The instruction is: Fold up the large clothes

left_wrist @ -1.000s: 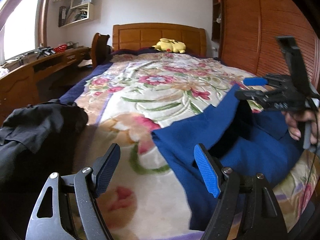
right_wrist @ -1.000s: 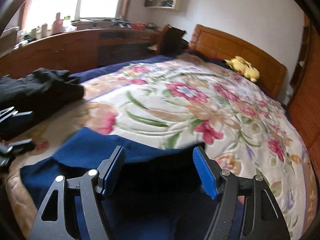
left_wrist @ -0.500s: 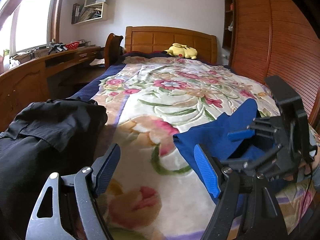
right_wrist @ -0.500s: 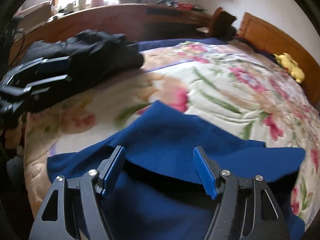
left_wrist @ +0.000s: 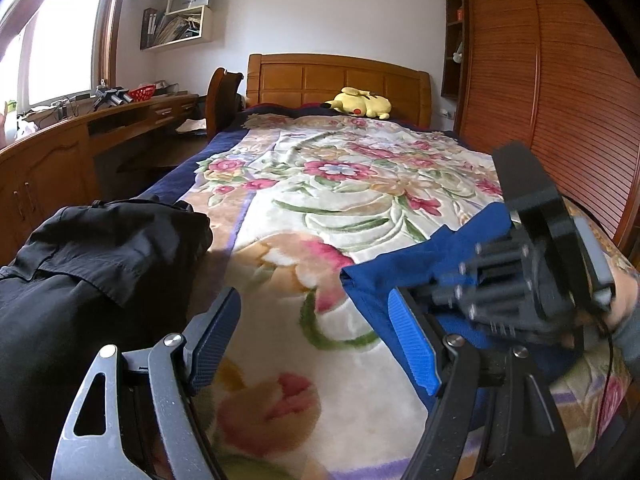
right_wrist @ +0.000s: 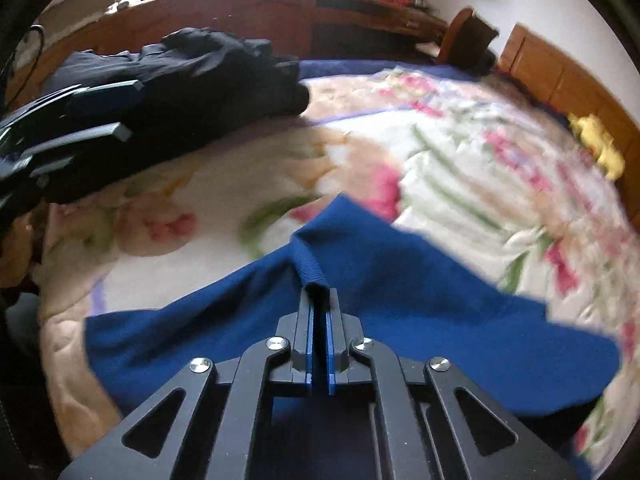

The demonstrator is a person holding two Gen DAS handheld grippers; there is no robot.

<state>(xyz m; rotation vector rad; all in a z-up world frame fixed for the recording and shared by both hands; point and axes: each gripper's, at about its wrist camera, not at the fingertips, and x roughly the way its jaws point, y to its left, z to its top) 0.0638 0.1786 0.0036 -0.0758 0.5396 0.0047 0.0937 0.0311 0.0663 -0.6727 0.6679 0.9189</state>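
Two grippers working: right gripper is pinching a ribbed fold of blue knit garment at lower centre. Left gripper is hovering, jaws spread, over plush floral blanket.

Home bedroom: bed, desk

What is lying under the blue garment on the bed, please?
The blue garment lies on the flowered blanket, which shows all around it. Whether anything else sits beneath it cannot be seen, since the cloth covers that part.

left wrist: low at bed's foot, facing headboard | right wrist: close over blue garment, facing desk | shared: floral blanket
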